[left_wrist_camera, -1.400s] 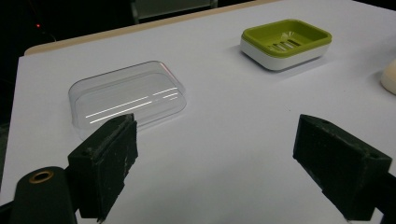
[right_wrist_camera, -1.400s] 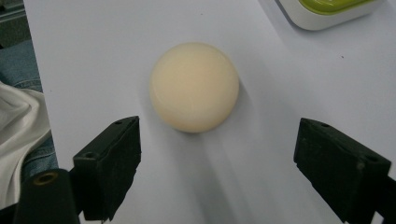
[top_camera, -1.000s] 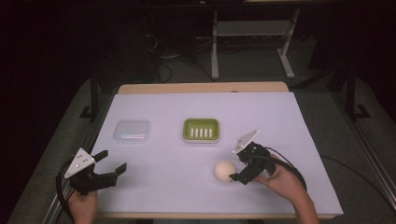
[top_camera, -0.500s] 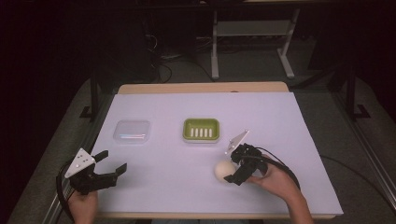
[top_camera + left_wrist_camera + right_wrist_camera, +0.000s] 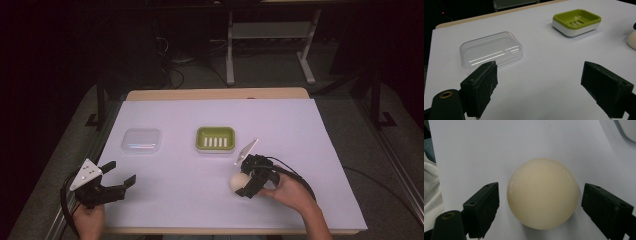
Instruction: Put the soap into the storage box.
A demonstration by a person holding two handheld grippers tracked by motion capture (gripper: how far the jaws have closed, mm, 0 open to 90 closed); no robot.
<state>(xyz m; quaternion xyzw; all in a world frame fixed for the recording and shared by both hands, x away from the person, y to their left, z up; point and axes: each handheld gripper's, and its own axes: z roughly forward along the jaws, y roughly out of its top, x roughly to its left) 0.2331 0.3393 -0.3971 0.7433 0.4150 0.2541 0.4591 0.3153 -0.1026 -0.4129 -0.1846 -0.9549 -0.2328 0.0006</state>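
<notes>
I saw the table (image 5: 320, 125) covered by a white sheet, with a strip of bare wood showing along its far edge. A clear plastic lid (image 5: 141, 140) lay flat on the left part of the sheet. To its right, well apart from it, sat a green soap dish (image 5: 215, 139) with a white base and a row of slots in its floor. Beyond the table I made out a grey floor, a metal stand (image 5: 270, 35) and some cables (image 5: 172, 60) in the dark.
</notes>
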